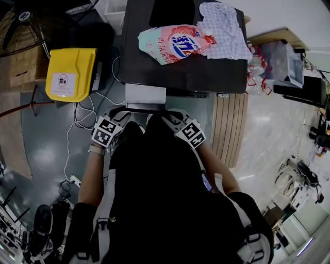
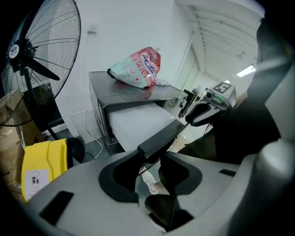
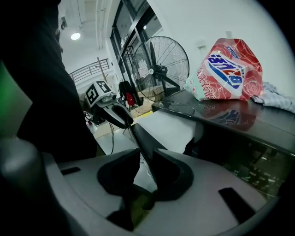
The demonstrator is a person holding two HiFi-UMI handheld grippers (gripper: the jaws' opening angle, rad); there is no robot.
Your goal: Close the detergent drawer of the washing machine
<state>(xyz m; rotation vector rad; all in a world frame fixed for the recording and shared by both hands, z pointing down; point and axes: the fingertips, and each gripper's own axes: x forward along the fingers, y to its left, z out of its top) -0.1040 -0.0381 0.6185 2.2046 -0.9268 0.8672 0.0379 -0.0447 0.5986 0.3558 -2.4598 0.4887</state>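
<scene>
Though unclear overhead, drawer [image 2: 133, 124] pinched, left hand-held gripper [image 2: 150, 156] (right one [image 3: 146, 154] too)

The washing machine's dark top [image 1: 206, 72] stretches ahead of the left gripper [image 1: 125, 110] and the right gripper [image 1: 170, 114]. A pink-and-white detergent bag [image 1: 175, 44] lies on it straight ahead of both. A checked cloth [image 1: 224, 31] lies beyond the right gripper, touching the bag's far end. Something flat and black [image 1: 172, 13] sits further back, possibly a mat. On the grey floor [image 1: 46, 134], a yellow container [image 1: 69, 72] stands ahead and to the left of the left gripper. White cables [image 1: 85, 116] trail just beside that gripper. A slatted wooden board [image 1: 229, 129] lies right of the right gripper.
</scene>
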